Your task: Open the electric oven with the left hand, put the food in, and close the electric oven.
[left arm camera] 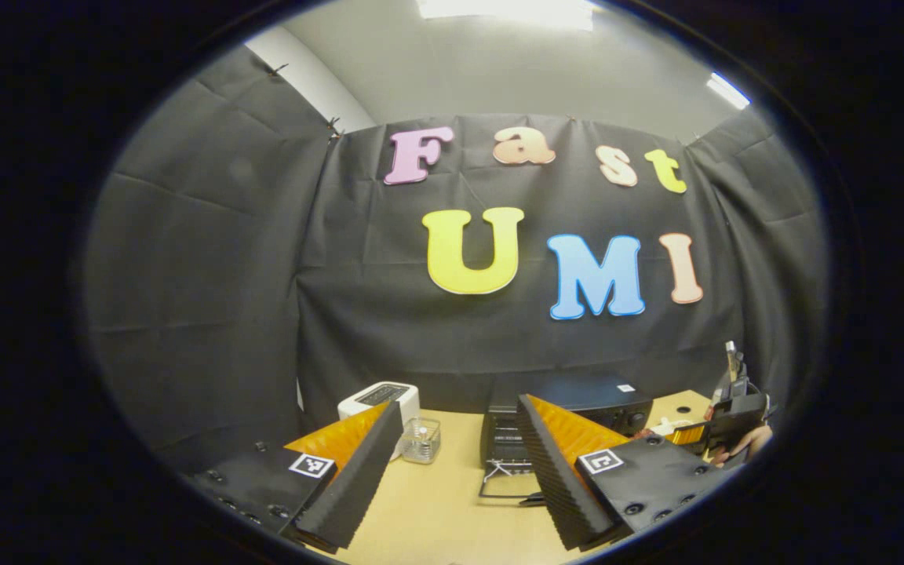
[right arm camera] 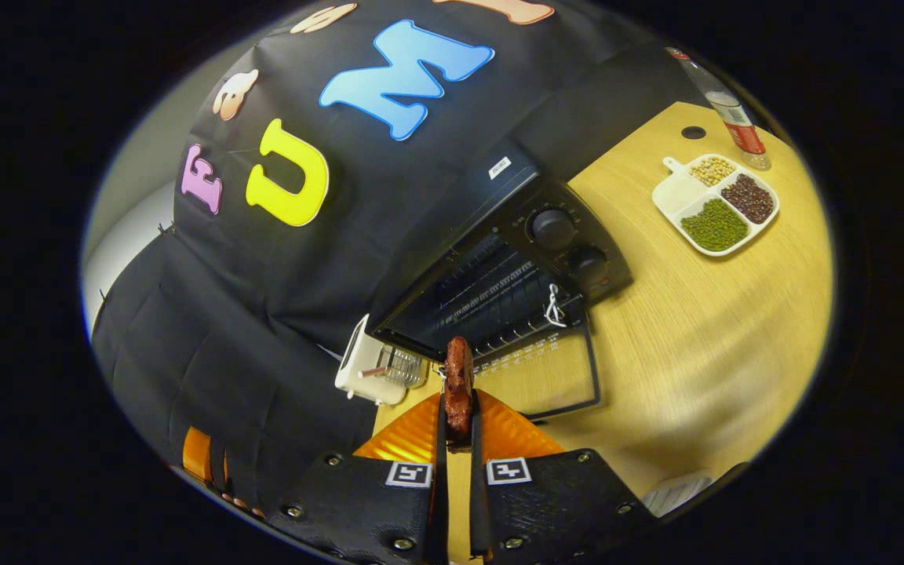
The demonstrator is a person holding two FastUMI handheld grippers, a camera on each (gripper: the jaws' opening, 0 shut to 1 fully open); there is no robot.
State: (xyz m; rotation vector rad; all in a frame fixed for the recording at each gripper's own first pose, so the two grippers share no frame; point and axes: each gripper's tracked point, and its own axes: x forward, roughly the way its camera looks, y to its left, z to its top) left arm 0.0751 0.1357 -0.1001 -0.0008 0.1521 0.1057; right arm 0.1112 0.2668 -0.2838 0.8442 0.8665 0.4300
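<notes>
gripping food (right arm camera: 458,384) lengthwise, right claw (right arm camera: 458,428) points it toward open oven (right arm camera: 499,290); left claw (left arm camera: 460,455) spread wide, empty.

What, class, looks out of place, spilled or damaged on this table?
Nothing stands out. The oven door lies open, as the task needs. The food is pinched between the right gripper's fingers. The beans stay inside the divided dish; nothing has spilled.

A white toaster (right arm camera: 359,362) sits by the table's (right arm camera: 703,329) back edge. A tray of beans (right arm camera: 715,202) and a bottle (right arm camera: 734,118) sit near its far corner.
</notes>
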